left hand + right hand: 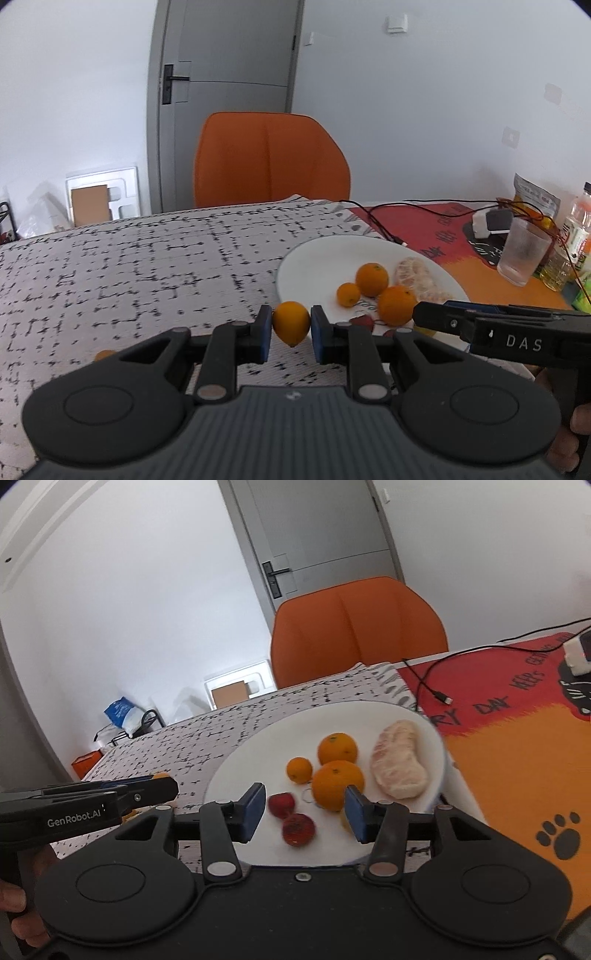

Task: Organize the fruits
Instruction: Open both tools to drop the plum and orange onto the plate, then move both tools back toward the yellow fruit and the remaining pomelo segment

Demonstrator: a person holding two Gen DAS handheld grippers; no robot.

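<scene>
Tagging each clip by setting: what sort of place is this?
Most likely a home dining room: a table under a patterned cloth, an orange chair pulled up to it, an interior door behind, and a plate of fruit.

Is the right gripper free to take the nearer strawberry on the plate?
Probably yes. The right gripper is open and empty, and the nearer strawberry lies uncovered on the white plate right between its fingers; only the other strawberry crowds it.
</scene>
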